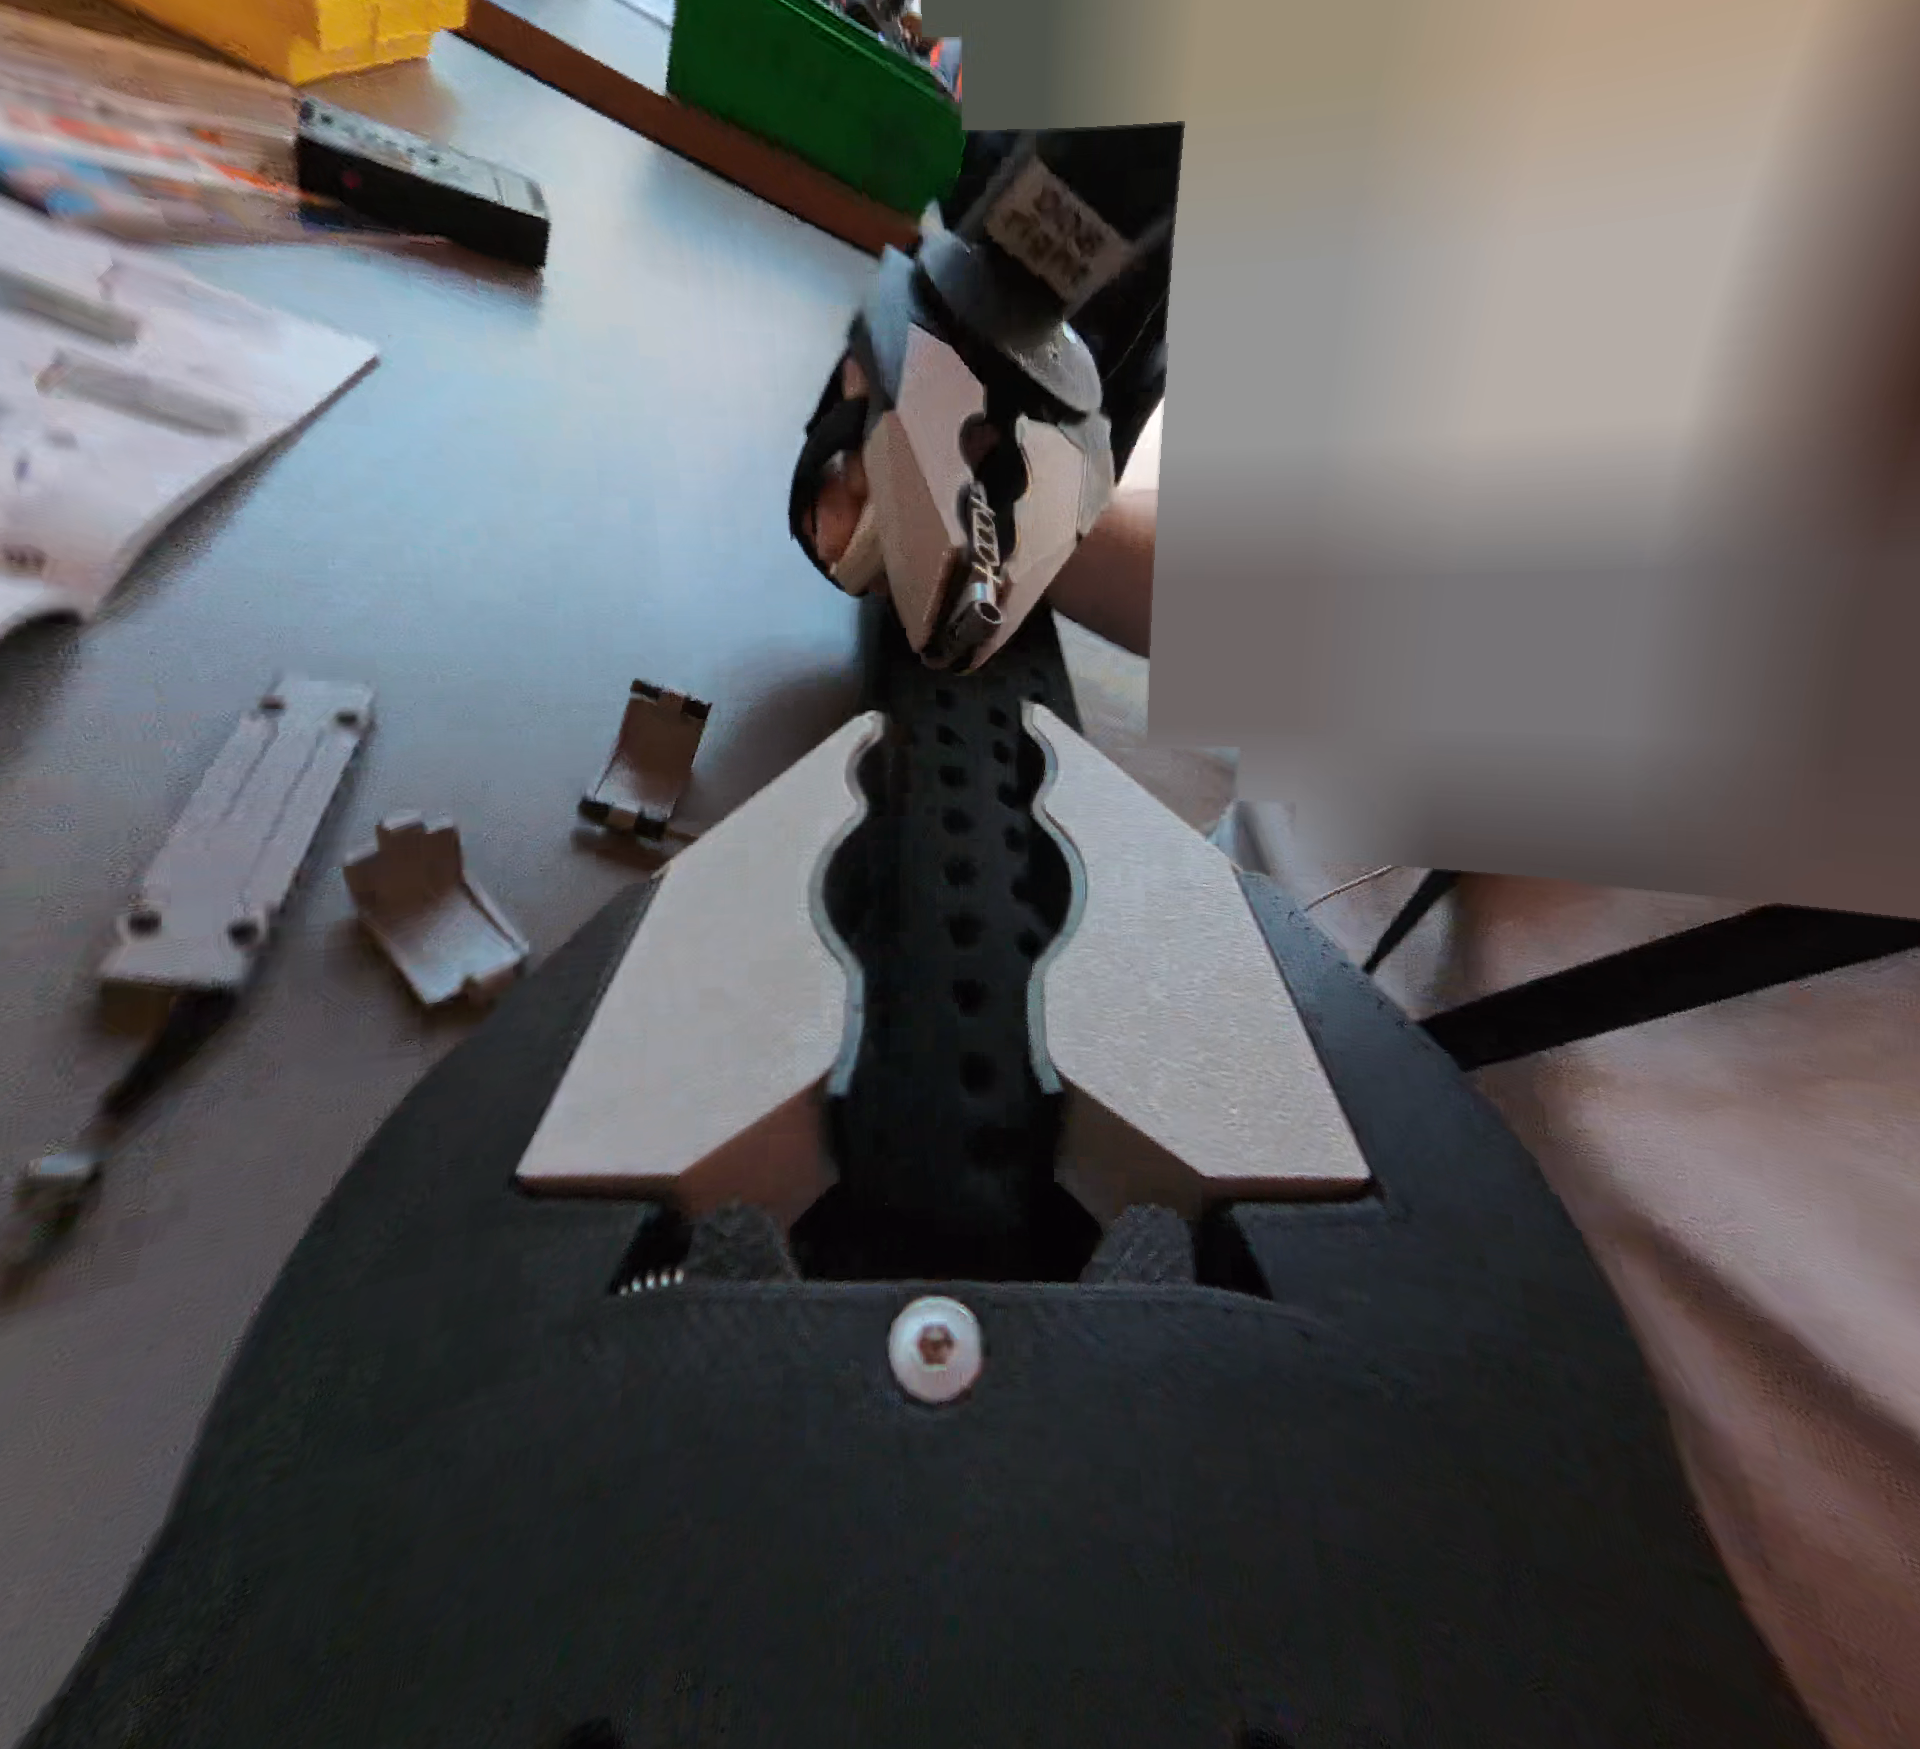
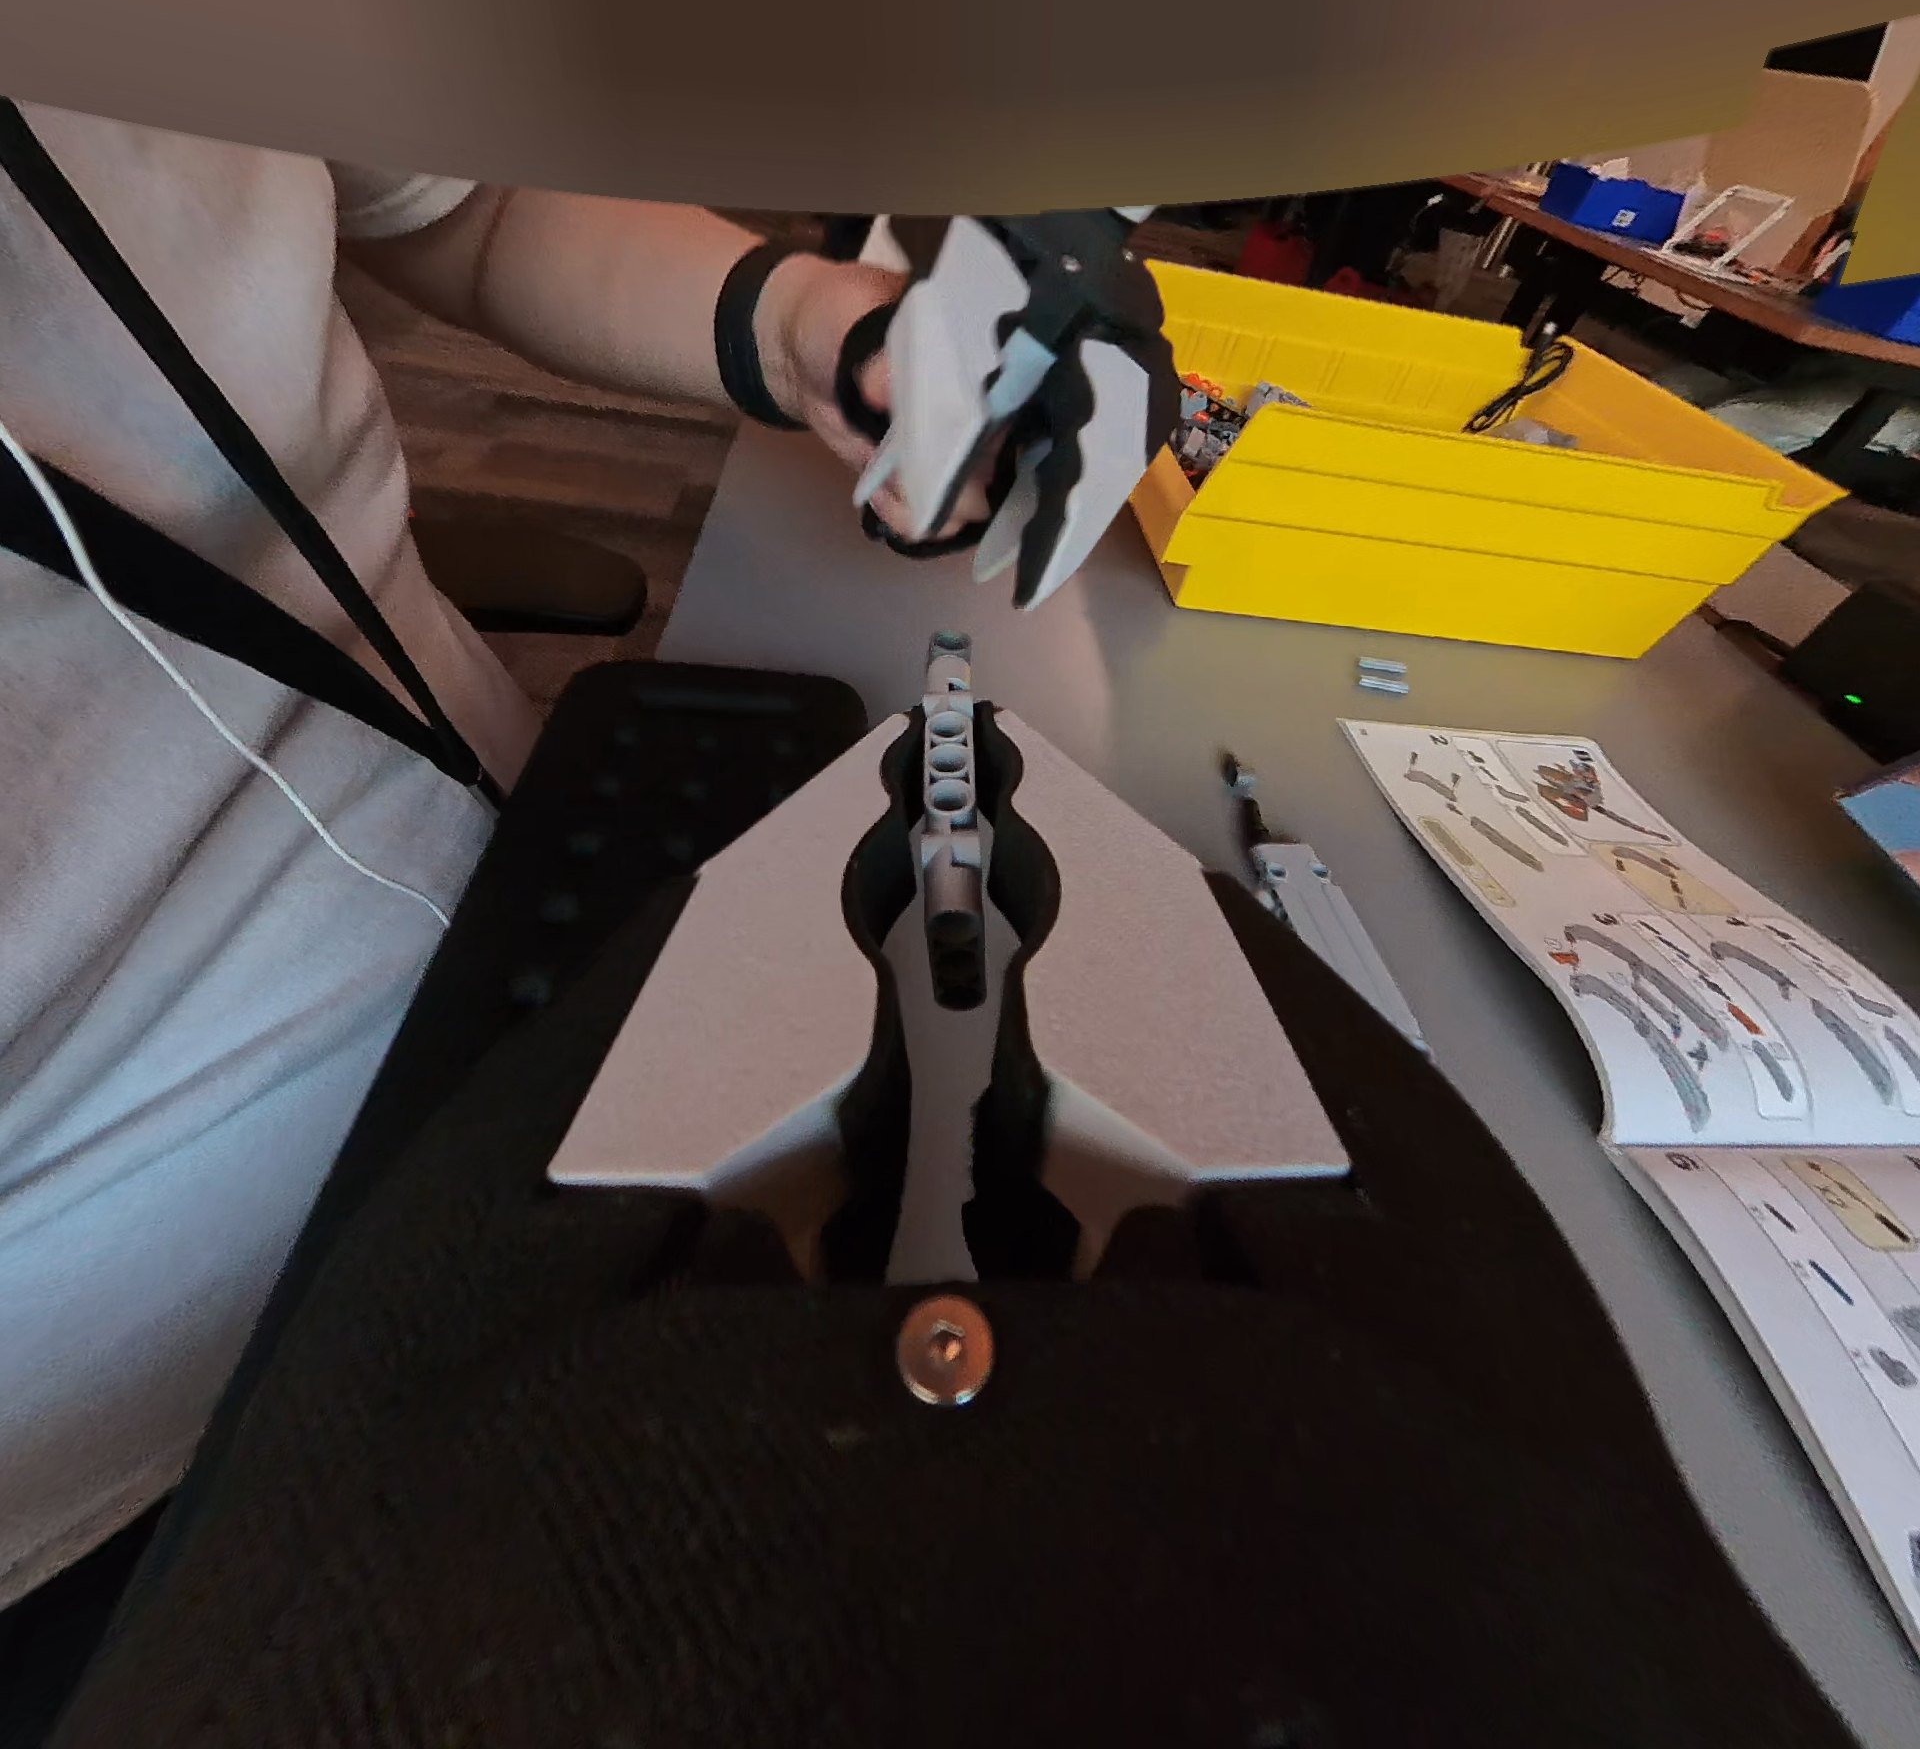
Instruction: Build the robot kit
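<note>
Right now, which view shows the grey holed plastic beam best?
Right wrist view: grey holed plastic beam lies lengthwise between the right gripper jaws, holes visible. Left wrist view shows it small and distant.

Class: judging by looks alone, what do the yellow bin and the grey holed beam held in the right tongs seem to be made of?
Yellow bin: likely moulded plastic, with uniform colour, ribbed walls and a slight sheen.
Grey beam, gripped by the right tongs: probably hard plastic, matte, with cleanly formed round holes. Neither can be confirmed by sight.

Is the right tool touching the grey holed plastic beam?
Touching. The right wrist view shows the right tool shut on the grey holed plastic beam, its fingers pressing both sides.
</note>
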`<state>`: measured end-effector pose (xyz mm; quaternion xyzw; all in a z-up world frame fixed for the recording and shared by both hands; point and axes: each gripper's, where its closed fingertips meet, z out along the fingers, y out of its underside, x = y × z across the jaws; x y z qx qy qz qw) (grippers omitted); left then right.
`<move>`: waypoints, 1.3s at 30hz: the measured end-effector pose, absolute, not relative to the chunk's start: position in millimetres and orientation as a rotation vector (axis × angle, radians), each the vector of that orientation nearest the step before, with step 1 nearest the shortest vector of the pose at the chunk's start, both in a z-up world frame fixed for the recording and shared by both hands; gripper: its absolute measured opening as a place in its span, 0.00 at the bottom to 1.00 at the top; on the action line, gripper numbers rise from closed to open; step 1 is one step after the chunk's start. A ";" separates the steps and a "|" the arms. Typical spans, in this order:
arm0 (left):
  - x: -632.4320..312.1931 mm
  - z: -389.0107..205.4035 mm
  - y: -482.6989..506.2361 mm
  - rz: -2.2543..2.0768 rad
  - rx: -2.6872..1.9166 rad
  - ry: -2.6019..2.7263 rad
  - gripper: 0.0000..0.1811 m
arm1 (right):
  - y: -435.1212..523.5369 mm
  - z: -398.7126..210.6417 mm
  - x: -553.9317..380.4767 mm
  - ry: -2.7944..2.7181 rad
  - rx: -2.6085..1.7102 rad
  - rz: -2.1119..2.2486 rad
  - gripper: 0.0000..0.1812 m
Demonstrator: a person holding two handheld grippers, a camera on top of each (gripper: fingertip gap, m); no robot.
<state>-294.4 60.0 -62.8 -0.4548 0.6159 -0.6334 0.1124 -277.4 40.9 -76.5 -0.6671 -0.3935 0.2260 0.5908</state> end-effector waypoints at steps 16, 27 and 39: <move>-268.6 -76.3 25.4 -1.392 -0.962 1.985 0.03 | 39.0 -84.0 -281.5 -0.886 -1.598 0.597 0.04; -281.2 -58.7 4.9 -1.618 -0.905 1.979 0.03 | 15.1 -68.2 -295.0 -0.901 -1.515 0.909 0.04; -262.8 -63.4 36.2 -1.336 -1.081 1.740 0.03 | 48.5 -72.6 -272.6 -0.697 -1.616 0.705 0.04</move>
